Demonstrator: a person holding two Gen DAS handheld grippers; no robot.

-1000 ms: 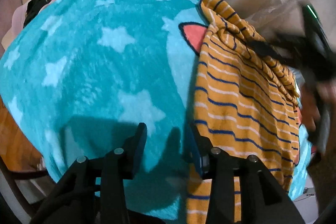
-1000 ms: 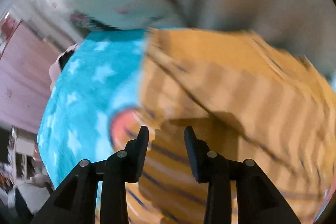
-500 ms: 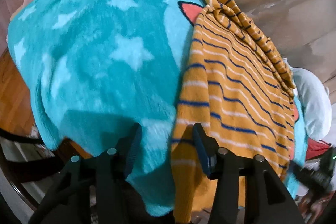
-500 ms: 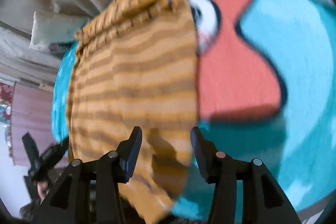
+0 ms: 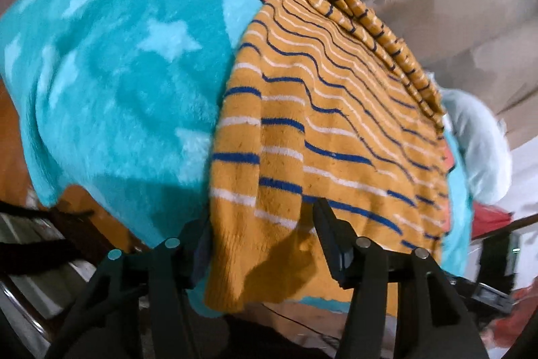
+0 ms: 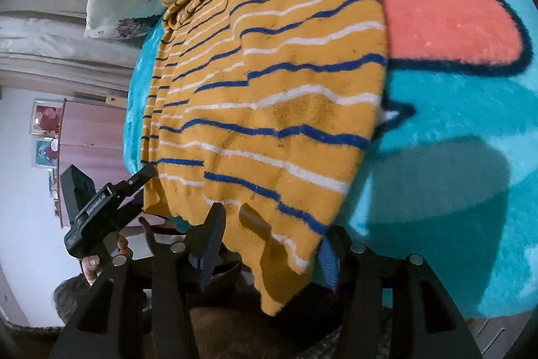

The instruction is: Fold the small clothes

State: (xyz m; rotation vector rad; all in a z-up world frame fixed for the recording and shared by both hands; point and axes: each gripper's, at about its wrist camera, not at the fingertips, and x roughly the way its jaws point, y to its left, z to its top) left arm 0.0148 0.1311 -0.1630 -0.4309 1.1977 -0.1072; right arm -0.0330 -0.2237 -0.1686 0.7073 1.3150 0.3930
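Both hand-held grippers have swung to the near hem of the striped garment (image 5: 322, 130): left hand-held gripper (image 5: 262, 234) closing, right hand-held gripper (image 6: 272, 234) opening, each straddling a corner unpinched, likely readying the next fold.

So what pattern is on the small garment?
Mustard-yellow garment with thin navy and white stripes; clearest in the right wrist view.

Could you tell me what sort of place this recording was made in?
Most likely a bedroom at home: a teal star-patterned fleece blanket covers a bed, a floral pillow lies behind it, and framed pictures hang on the wall.
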